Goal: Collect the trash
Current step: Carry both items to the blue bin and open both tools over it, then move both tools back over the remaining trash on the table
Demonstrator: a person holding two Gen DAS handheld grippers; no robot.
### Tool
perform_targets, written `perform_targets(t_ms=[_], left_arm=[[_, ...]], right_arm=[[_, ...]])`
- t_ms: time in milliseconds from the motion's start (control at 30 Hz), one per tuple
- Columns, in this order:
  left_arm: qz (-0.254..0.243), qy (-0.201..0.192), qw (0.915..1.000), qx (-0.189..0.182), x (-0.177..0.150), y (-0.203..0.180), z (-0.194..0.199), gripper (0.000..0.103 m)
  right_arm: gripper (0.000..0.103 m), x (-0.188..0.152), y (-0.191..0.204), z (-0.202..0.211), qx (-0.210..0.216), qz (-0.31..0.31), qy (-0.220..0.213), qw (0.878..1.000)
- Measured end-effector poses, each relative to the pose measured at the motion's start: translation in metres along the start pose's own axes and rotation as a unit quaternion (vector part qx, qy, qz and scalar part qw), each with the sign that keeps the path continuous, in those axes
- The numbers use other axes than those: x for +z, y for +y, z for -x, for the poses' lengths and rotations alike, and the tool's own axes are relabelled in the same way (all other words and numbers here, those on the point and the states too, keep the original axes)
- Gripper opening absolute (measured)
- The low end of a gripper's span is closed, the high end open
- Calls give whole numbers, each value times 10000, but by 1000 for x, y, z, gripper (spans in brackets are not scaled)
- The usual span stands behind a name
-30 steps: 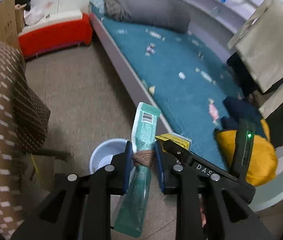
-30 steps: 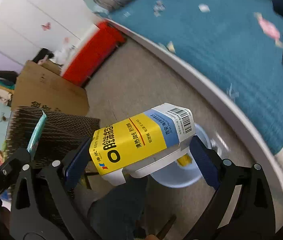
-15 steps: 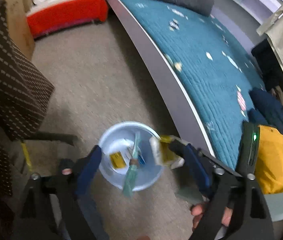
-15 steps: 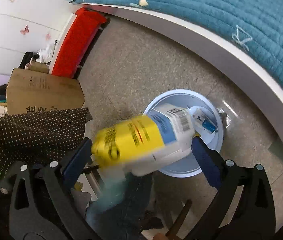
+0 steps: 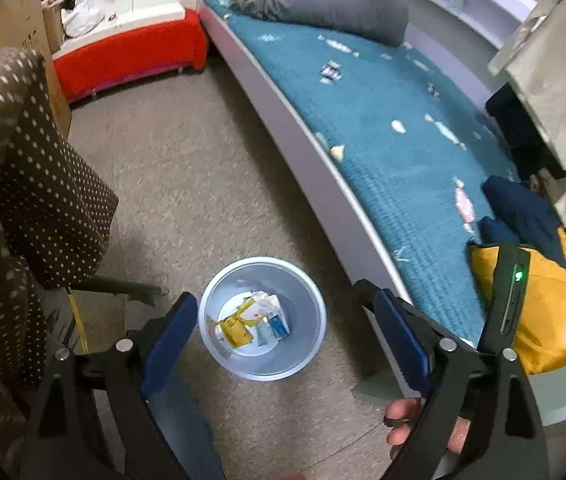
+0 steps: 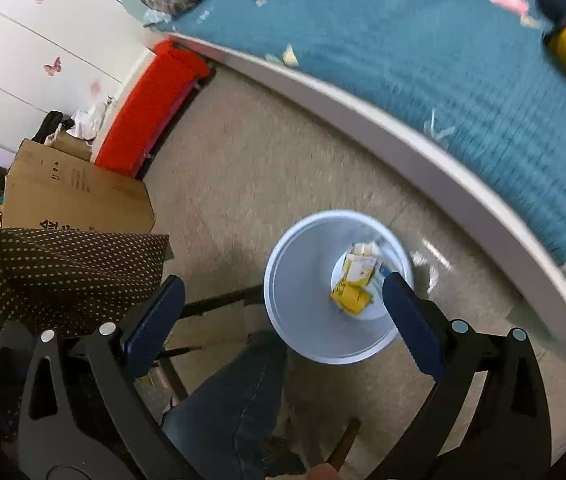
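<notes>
Both black grippers, left gripper [image 5: 283,320] opening, right gripper [image 6: 283,300] apart, hang empty above round pale-blue plastic bin [image 5: 307,344] holding crumpled yellow cartons [image 5: 237,326].

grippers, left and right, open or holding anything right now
Left gripper: jaws opening, nothing between them, above the bin.
Right gripper: open, holding nothing.

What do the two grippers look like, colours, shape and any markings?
Both look alike. The left gripper and the right gripper have matte black angular frames with triangular cut-outs and silver round bolts. Their fingers carry dark blue pads. A black bar with a green light shows in the left view.
</notes>
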State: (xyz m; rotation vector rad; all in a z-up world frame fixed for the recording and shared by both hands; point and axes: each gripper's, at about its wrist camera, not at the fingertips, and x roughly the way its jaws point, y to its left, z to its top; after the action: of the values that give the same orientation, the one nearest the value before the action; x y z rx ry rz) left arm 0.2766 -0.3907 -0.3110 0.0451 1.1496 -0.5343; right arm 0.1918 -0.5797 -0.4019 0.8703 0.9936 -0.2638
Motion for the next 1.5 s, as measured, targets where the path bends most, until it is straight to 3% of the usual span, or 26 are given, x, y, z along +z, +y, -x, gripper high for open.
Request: perform_targets(t_ms=[133, 300, 433, 600, 733, 1167, 1267, 1500], left_arm=[[-186, -216, 9995, -164, -2, -11, 31, 90], [-383, -737, 9955, -459, -2, -19, 87, 91], [-474, -1187, 9906, -486, -7, -16, 132, 92], [-502, -1675, 9838, -397, -17, 0, 181, 94], [-518, -2096, 9763, -123, -26, 21, 217, 95], [-162, -2923, 9550, 478, -53, 122, 298, 96], [-127, -3011, 9508, 722, -59, 141, 307, 96], [166, -3169, 9441, 897, -72, 187, 330, 96]], right_arm=[[97, -1, 20, 41, -4, 225, -441, 9988], [97, -4, 44, 98, 7, 397, -1032, 9939], [97, -10, 71, 137, 79, 618, -1390, 9883], [97, -22, 110, 173, 244, 989, -1716, 9799], [97, -37, 142, 196, 433, 1276, -1907, 9724], [97, -92, 264, 212, 1018, 2490, -2029, 9415], [97, -104, 286, 208, 1104, 2664, -1956, 9373], [97, -134, 338, 200, 1198, 3224, -1835, 9209]])
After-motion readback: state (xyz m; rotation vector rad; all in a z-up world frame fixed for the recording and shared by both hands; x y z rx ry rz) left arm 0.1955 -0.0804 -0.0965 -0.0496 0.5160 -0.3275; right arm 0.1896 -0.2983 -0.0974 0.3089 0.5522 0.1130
